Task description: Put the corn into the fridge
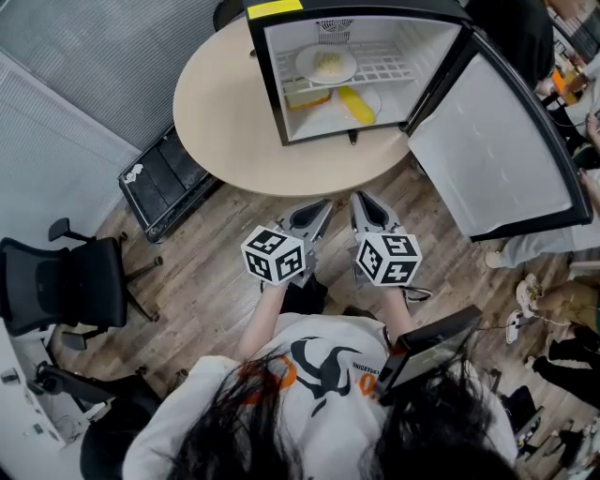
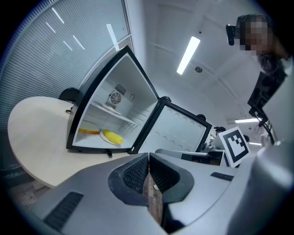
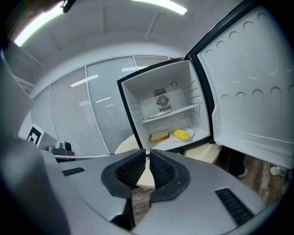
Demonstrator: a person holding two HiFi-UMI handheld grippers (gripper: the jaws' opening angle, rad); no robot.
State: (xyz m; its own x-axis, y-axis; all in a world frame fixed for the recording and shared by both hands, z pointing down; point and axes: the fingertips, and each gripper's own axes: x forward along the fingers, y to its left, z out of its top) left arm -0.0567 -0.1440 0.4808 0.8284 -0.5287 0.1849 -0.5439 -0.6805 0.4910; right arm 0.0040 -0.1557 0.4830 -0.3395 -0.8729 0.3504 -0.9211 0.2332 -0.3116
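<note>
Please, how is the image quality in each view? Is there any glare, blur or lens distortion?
Head view: even light and sharp, the white inside of the fridge looks bright and the corn is clear. Left gripper view: strong fisheye bending, dark corners, glare from the ceiling lamp. Right gripper view: the same bending and dark corners, with a second lamp glaring at upper left.

You have no word or number to read here: the left marker cube (image 1: 273, 253) and right marker cube (image 1: 388, 259) bear only black-and-white square patterns, the yellow label (image 1: 275, 8) on the fridge (image 1: 375, 9) looks blank, and your shirt (image 1: 323, 366) print is too small
</note>
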